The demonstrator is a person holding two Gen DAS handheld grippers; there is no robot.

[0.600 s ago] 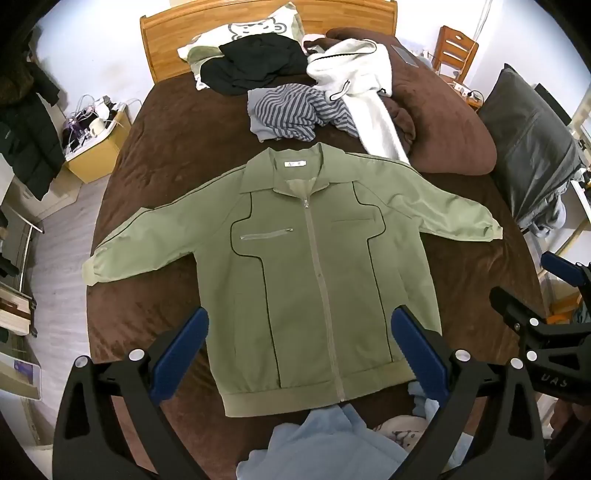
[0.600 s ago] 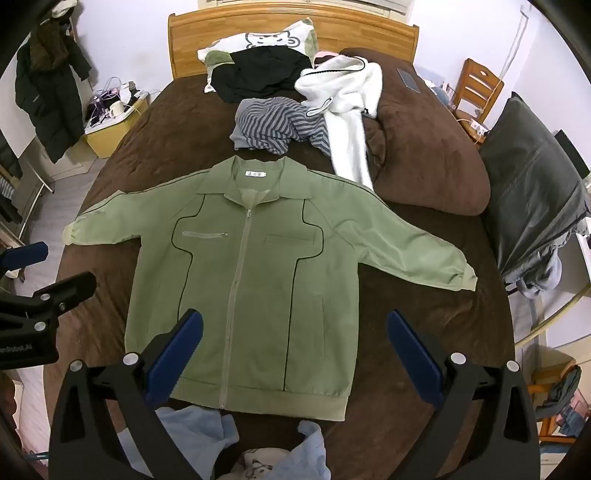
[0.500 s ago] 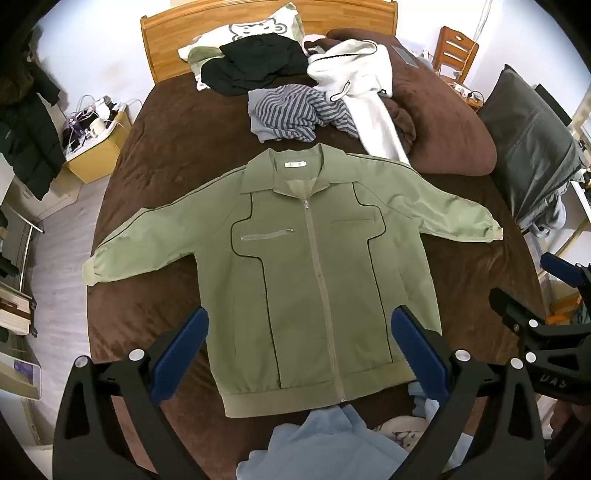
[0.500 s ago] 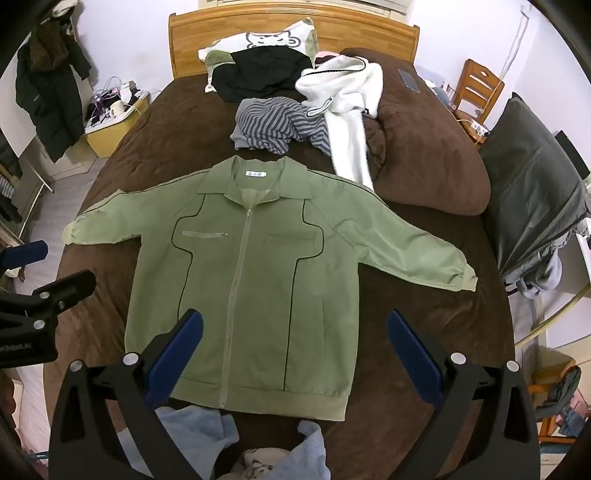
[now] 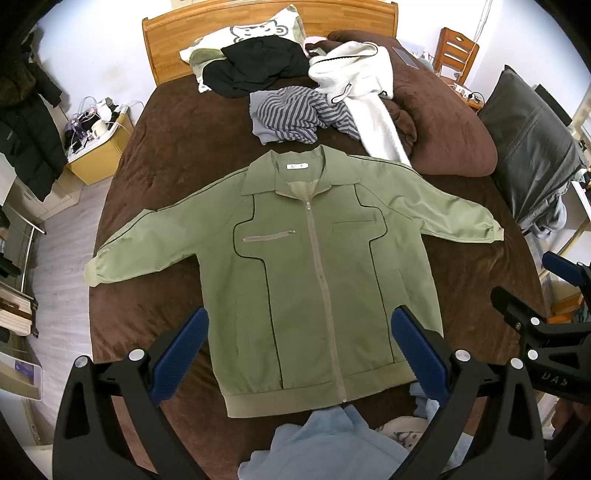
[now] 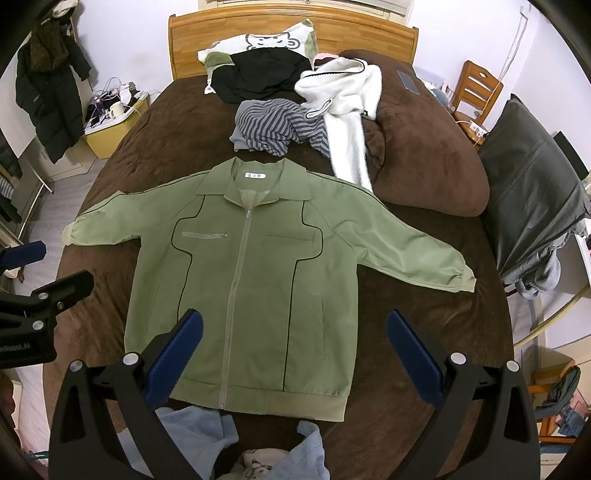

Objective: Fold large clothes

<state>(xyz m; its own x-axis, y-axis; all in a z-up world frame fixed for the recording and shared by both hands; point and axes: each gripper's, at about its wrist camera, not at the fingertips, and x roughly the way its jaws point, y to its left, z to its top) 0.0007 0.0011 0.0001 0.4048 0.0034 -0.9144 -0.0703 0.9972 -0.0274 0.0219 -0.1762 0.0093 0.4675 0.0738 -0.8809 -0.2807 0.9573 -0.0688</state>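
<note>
A green zip-up jacket [image 5: 314,266] lies flat, front up, on the brown bed [image 5: 155,155], sleeves spread out to both sides, collar toward the headboard. It also shows in the right wrist view [image 6: 251,280]. My left gripper [image 5: 299,347] is open and empty, held above the jacket's hem. My right gripper [image 6: 295,343] is open and empty, also above the hem. Each gripper shows at the edge of the other's view: the right one [image 5: 546,310] and the left one [image 6: 33,284].
A light blue garment [image 5: 332,443] lies at the near bed edge. A striped garment [image 5: 295,114], a white fleece [image 5: 365,92], a black garment [image 5: 258,66] and a pillow [image 5: 251,33] sit near the headboard. A rolled brown duvet [image 5: 443,122] lies right.
</note>
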